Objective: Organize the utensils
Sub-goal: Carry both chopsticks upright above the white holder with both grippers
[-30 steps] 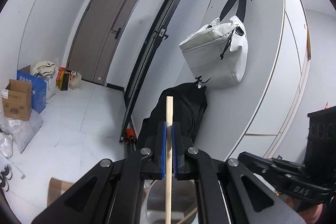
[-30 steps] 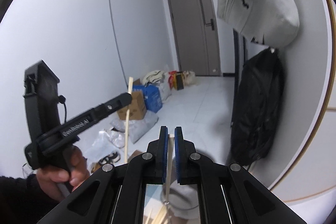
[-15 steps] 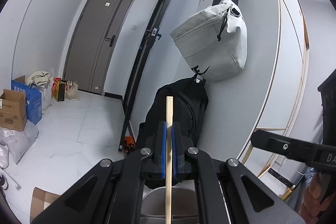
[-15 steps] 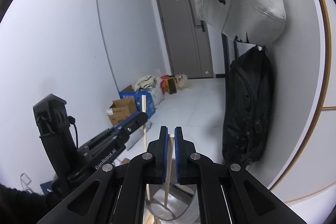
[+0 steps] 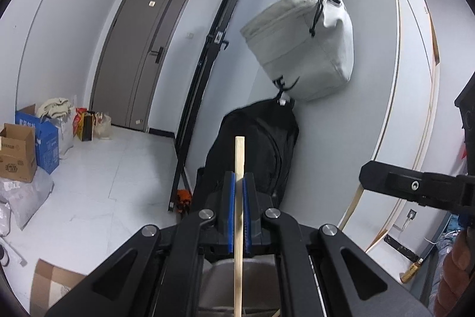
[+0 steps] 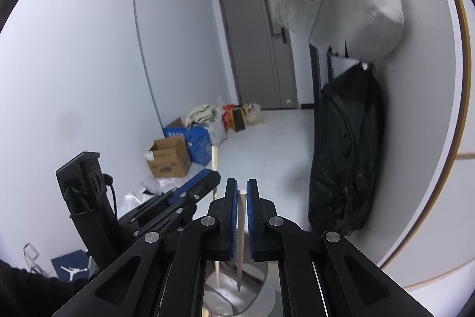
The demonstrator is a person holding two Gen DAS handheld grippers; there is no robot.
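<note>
- Left tool (image 5: 239,208) clamped on an upright wooden chopstick (image 5: 239,168), tip over the grey container (image 5: 237,281).
- Right tool (image 6: 242,217) pinches the second chopstick (image 6: 241,239), tip inside.
- Light, stiff, slick sticks: grip mid-shaft.

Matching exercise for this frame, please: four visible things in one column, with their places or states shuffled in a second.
Things:
1. left gripper
2. white bag
3. black backpack
4. blue box

Places or states:
A. on the floor by the left wall
B. hanging high on the wall by a black strap
C. shut on a wooden chopstick
D. against the wall, below the white bag

Pairs: 1-C, 2-B, 3-D, 4-A
</note>
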